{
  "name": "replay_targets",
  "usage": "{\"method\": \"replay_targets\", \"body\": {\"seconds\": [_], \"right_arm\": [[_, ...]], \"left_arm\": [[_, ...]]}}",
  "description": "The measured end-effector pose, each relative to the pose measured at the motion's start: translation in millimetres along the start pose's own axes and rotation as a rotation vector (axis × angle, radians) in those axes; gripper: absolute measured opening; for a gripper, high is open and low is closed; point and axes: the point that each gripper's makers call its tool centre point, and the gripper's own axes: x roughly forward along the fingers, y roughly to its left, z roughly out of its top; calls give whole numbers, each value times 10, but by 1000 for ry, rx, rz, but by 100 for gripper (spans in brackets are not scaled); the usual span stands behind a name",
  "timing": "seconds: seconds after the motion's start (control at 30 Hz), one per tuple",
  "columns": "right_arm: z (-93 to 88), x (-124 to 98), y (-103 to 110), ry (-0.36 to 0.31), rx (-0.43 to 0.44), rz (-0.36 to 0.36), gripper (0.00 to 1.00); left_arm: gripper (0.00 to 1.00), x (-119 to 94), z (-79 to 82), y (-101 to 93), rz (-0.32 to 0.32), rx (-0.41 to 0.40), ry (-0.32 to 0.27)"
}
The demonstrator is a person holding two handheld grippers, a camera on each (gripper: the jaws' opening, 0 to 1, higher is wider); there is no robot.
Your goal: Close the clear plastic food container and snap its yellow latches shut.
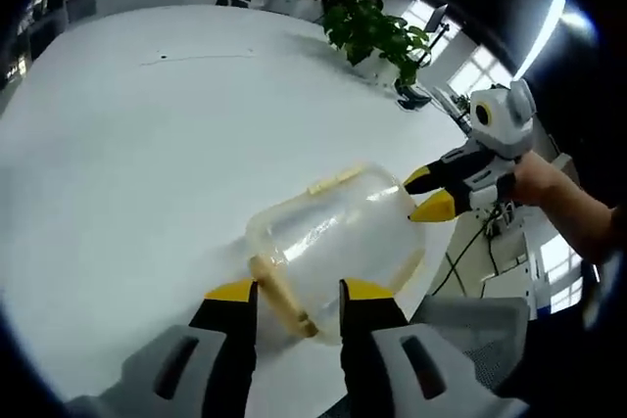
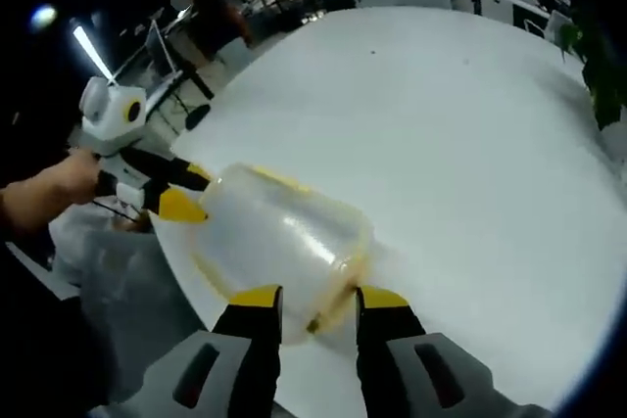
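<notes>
— On the white worktop (image 1: 118,144), near its edge, lies the clear plastic food container (image 1: 338,242), with the lid down on it as far as I can tell. Where are the grippers?

— One at each end. The left gripper (image 1: 296,293) has its jaws spread to either side of a yellow latch (image 1: 282,299), not yet pressing on it. The right gripper (image 2: 318,299) stands the same way at the opposite end, jaws apart around the latch there (image 2: 333,308).

— How would you expect it to handle?

— Light and empty, by the look of it. Thin, smooth plastic on a slick worktop, so a push from one side alone would probably send it sliding. The walls likely flex; the latches are the stiff parts.

— So where to take hold?

— At the latches themselves, I'd judge, squeezing each flap against the end wall, with the far gripper bracing. A third latch (image 1: 335,181) shows along the long side.
</notes>
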Motion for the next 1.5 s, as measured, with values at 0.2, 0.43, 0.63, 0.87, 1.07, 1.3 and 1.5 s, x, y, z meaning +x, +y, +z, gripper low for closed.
{"method": "replay_targets", "body": {"seconds": [0.2,0.43,0.63,0.87,1.07,1.3,1.5], "right_arm": [[-4,-1,6,-3,-13,-6,26],[-5,6,0,-8,-7,-12,25],[61,23,78,-1,-26,2,22],[12,5,58,28,-39,5,23],[-15,-3,44,27,-17,2,24],[-46,-23,20,-8,-2,9,24],[-47,-15,39,-21,-13,10,24]], "left_arm": [[29,-5,-4,-14,13,1,-6],[27,7,-6,-11,12,-25,2],[22,86,35,-20,25,-79,18],[23,99,32,-41,32,-61,10],[24,68,39,-70,73,37,12],[25,16,26,-40,82,40,-2],[26,-22,55,-38,112,139,-55]]}}
